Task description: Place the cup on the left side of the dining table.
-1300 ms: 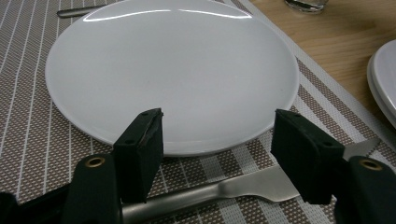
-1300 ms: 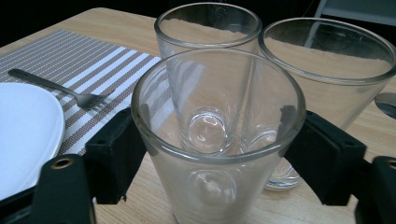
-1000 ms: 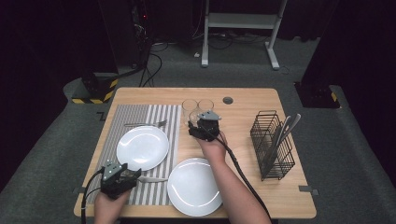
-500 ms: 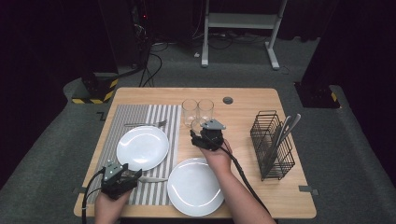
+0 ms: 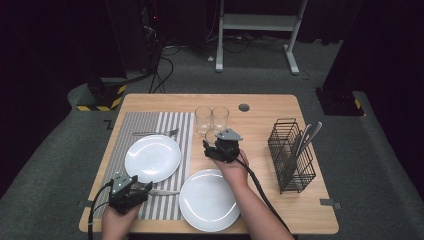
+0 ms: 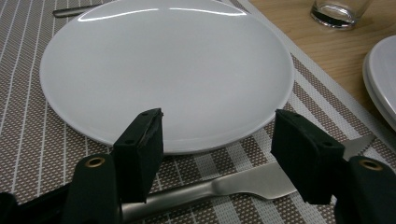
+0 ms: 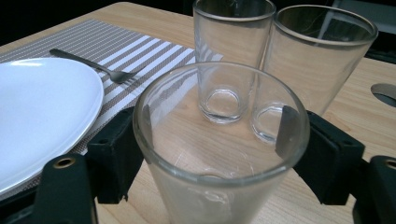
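A clear glass (image 7: 219, 186) stands upright on the wood between the pads of my right gripper (image 7: 219, 154). Its jaws have just been opening and sit close beside the glass walls without squeezing. In the high view that gripper (image 5: 214, 144) is mid-table, just behind the glass (image 5: 211, 135). Two more glasses (image 7: 231, 46) (image 7: 322, 51) stand side by side beyond it. My left gripper (image 6: 217, 149) is open, low over a table knife (image 6: 243, 184) on the striped placemat (image 5: 150, 122), facing a white plate (image 6: 163, 70).
A second white plate (image 5: 207, 200) lies near the front edge, right of the knife. A fork (image 5: 155, 133) lies behind the first plate. A black wire basket (image 5: 292, 155) with cutlery stands at the right. A round grommet (image 5: 244, 107) is at the back.
My right gripper has drawn a little toward the near edge, away from the two back glasses, then stopped. The left gripper has not moved.
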The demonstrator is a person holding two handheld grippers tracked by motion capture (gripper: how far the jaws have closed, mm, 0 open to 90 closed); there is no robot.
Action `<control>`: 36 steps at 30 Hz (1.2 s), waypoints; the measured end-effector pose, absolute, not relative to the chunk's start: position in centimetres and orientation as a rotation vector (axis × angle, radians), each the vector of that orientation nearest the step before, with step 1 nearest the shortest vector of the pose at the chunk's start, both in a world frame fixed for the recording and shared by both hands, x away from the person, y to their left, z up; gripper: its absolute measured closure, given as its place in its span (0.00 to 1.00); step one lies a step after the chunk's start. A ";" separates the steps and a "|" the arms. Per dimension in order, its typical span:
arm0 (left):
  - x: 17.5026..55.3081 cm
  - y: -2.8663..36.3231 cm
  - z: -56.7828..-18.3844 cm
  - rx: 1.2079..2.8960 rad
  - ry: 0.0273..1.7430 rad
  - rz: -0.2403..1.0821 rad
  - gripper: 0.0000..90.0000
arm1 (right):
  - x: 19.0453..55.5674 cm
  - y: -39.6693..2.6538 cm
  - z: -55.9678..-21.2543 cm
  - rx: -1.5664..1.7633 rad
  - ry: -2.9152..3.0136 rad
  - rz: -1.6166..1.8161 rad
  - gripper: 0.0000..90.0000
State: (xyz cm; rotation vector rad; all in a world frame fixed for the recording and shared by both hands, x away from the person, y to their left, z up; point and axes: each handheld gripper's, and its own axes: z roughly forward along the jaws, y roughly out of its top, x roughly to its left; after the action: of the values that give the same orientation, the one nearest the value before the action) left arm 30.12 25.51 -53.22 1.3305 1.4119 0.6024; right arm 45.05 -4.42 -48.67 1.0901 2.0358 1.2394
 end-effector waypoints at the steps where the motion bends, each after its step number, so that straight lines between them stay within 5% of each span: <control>1: 30.1 25.5 -53.2 1.327 1.412 0.603 0.38 | 45.1 -4.4 -48.6 1.087 2.033 1.263 0.25; 36: 30.2 25.6 -53.2 1.324 1.416 0.598 0.38 | 44.6 -4.1 -47.6 1.064 1.999 1.270 0.31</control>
State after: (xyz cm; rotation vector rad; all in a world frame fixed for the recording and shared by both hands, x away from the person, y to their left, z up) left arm 30.22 25.63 -53.19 1.3243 1.4156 0.5985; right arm 44.62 -4.07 -47.57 1.0645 1.9991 1.2705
